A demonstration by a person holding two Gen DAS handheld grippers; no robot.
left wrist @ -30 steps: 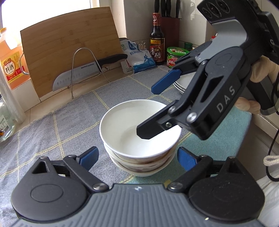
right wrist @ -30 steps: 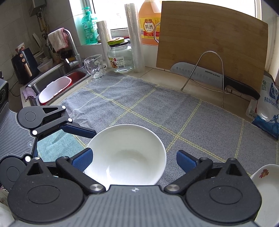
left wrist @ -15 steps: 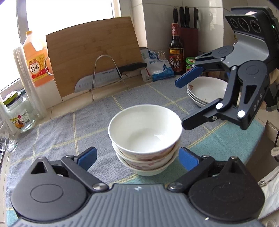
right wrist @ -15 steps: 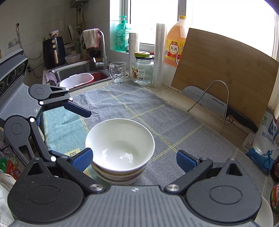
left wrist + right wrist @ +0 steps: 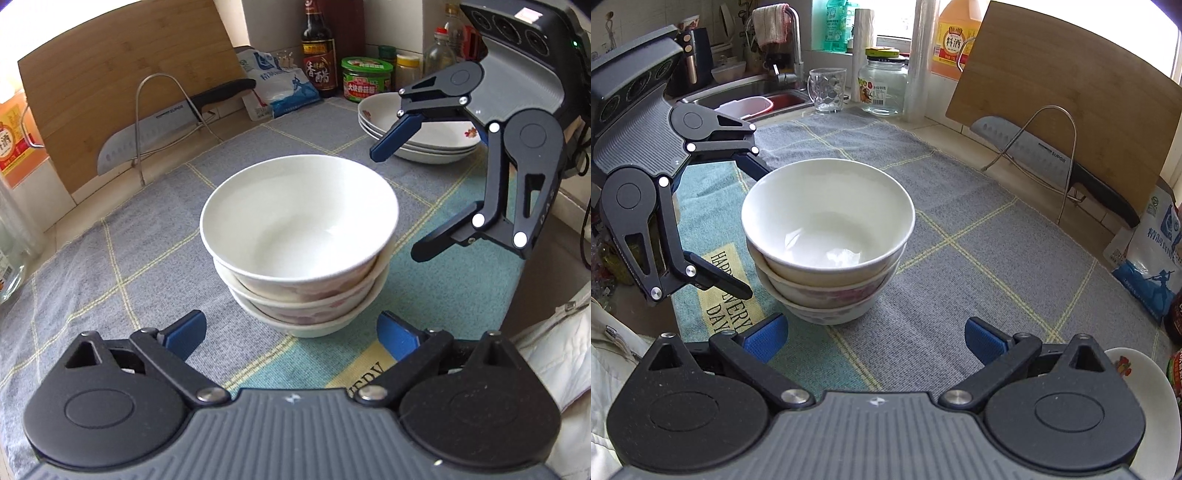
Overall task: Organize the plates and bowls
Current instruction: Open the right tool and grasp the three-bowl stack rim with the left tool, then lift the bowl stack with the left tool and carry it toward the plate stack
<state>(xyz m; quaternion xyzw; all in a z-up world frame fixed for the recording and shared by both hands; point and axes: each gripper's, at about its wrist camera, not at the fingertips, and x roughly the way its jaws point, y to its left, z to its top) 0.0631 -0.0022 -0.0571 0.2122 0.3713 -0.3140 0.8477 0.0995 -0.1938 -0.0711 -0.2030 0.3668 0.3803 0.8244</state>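
On the towel-covered surface (image 5: 110, 236), in the left wrist view, the bowl stack (image 5: 299, 243) sits nested, apart from the wide, empty left gripper (image 5: 291, 332); the plate stack (image 5: 417, 129) behind is partly hidden by the right gripper (image 5: 399, 195), also wide and empty. In the right wrist view, the plates are cut off at the corner, probably sorted by kind.

Glossy glazed ceramic bowls (image 5: 299, 236) sit on a rough woven cloth mat (image 5: 147, 240) near a matt wooden board (image 5: 122, 92).
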